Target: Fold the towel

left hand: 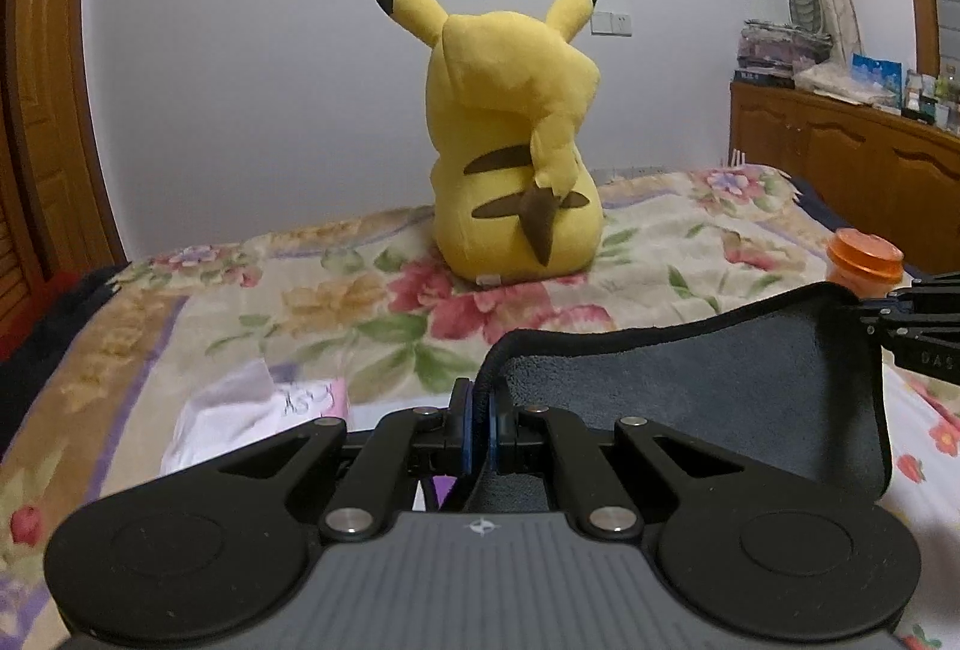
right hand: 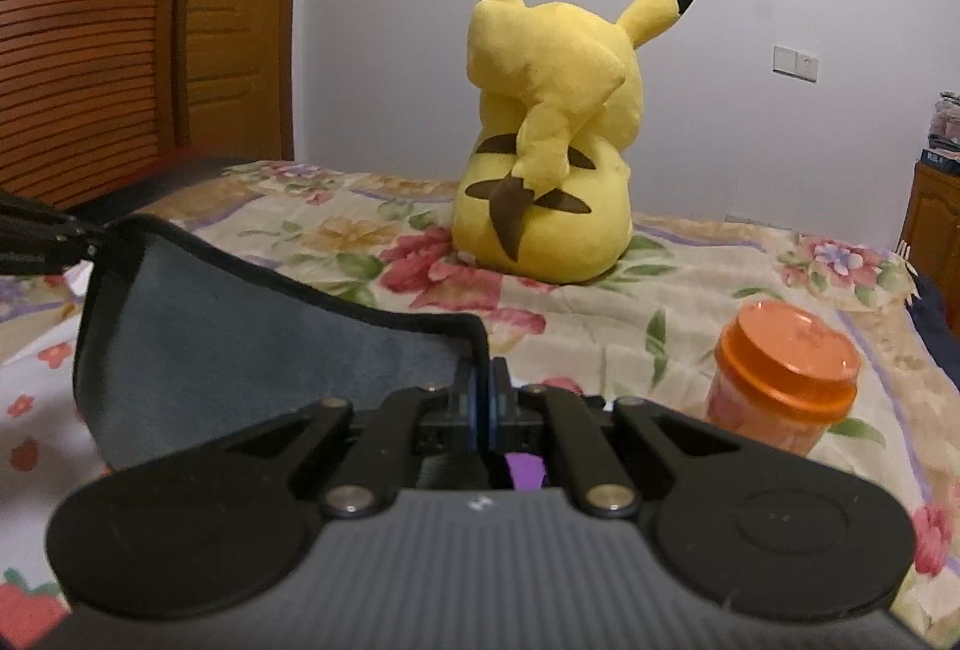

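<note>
Clamped between our left gripper (left hand: 479, 419) and right gripper (right hand: 483, 398), the grey towel (left hand: 690, 392) hangs ahead by 2 corners; keep both level, apparently clear of the bed (left hand: 372, 302).

Black linkage gripper (left hand: 480, 419) (blue pads (left hand: 461, 428))

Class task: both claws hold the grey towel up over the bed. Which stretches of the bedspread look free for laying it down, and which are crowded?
Free: the floral bedspread between the towel and the yellow plush toy. Crowded: beside the right claw, where the orange-lidded jar stands, and beside the left claw, where white paper lies.
</note>
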Demonstrator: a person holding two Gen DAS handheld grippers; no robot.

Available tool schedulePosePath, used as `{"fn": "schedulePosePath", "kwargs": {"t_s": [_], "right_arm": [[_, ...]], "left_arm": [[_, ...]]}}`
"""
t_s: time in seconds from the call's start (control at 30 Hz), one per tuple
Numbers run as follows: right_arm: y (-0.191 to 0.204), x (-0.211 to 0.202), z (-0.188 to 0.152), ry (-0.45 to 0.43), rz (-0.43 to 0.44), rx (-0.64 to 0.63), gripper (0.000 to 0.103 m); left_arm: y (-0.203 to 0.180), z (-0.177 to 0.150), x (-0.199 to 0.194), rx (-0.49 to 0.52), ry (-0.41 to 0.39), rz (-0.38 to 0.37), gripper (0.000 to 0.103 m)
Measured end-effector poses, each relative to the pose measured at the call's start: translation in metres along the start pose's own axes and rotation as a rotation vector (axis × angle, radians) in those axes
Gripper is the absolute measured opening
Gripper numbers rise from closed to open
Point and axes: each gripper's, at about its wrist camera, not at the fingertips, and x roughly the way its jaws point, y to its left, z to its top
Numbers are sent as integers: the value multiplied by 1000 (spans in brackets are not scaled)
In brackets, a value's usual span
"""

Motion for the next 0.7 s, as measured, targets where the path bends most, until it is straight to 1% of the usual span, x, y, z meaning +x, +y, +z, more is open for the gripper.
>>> {"fn": "schedulePosePath", "kwargs": {"t_s": [0.13,0.3,0.4,0.5,0.7], "right_arm": [[-2,11,4,-8,-17,-19,4],[-6,29,5,-7,-30,-11,4],[-7,44,1,3,-37,-24,4],[-11,60,-7,23,-42,3,4],[-14,87,-21,67,-61,7,4]], "left_arm": [[0,4,12,6,-15,12,8],[3,4,36,2,-10,18,8],[8,-1,52,-21,2,24,8],[13,-8,71,-37,22,31,8],[11,-21,101,-12,70,52,8]]}}
